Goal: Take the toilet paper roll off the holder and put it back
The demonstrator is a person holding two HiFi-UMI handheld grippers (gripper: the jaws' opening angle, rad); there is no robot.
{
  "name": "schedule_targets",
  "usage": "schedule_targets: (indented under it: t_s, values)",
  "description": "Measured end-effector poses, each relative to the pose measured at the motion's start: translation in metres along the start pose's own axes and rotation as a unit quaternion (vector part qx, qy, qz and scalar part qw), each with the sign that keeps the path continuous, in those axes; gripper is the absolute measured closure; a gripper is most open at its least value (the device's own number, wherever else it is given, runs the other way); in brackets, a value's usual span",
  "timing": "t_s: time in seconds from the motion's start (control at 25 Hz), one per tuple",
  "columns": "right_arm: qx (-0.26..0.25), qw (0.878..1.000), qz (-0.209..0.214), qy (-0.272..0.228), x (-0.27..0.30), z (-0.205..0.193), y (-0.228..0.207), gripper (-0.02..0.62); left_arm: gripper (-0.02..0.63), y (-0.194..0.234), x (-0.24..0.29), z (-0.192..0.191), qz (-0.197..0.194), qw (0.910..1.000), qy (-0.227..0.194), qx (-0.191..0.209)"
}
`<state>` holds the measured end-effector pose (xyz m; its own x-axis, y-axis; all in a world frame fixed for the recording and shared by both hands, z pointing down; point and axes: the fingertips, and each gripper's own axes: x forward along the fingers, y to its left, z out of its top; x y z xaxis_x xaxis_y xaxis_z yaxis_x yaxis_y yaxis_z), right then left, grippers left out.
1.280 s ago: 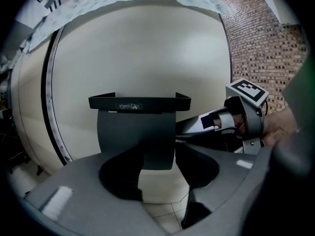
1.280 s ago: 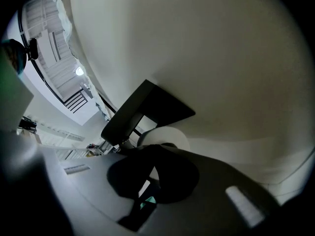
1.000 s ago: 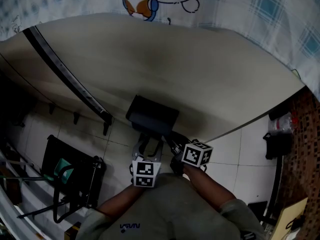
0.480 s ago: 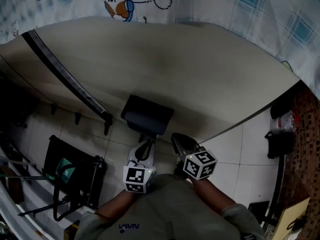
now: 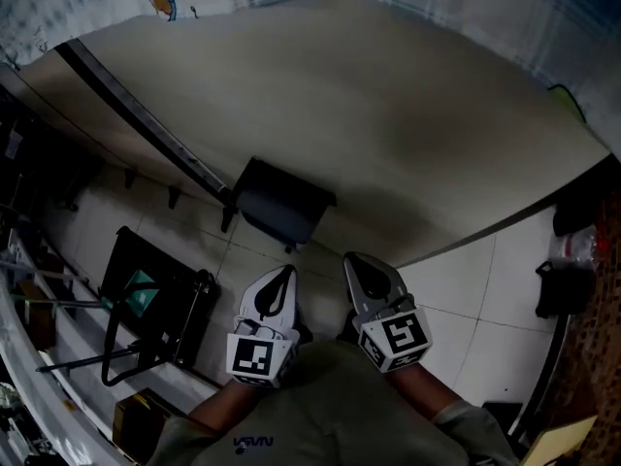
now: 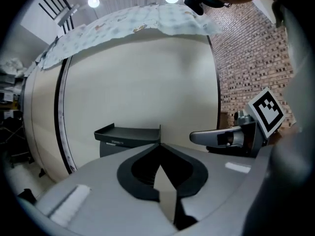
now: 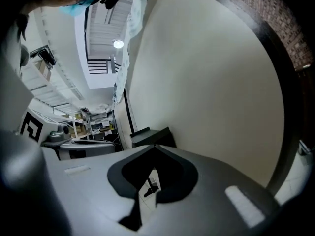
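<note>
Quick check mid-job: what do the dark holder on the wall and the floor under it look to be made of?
Holder: probably moulded plastic, dark grey and matt. Its top tray has a thin raised rim and shows no metallic glint, though the light is dim. Floor: pale tile, likely ceramic, going by the straight grout lines in a grid.
</note>
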<state>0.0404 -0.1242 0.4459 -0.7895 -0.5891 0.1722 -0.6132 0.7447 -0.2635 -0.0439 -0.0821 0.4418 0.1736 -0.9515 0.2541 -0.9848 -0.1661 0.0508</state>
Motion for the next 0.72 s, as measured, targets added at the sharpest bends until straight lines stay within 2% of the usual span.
schedule_targets:
  t_s: [0.16,0.36,0.56,0.72]
  values:
    - [-0.033,0.999,0.016,-0.01,-0.006,0.012,-0.001,0.6,0.598,-0.005,-0.013,0.007,0.029,0.9996,-0.003,0.002]
    - [-0.047,0.999,0.017,-0.006,-0.009,0.02,0.009,0.6,0.598,0.003,-0.034,0.008,0.057,0.9982,-0.013,-0.009]
    - [-0.061,0.998,0.017,-0.02,-0.018,0.025,0.026,0.6,0.598,0.008,-0.055,0.023,0.065,0.9971,-0.037,-0.014]
    - [-0.069,0.997,0.007,-0.023,-0.022,0.025,0.043,0.6,0.598,0.013,-0.079,0.028,0.064,0.9967,-0.049,-0.002]
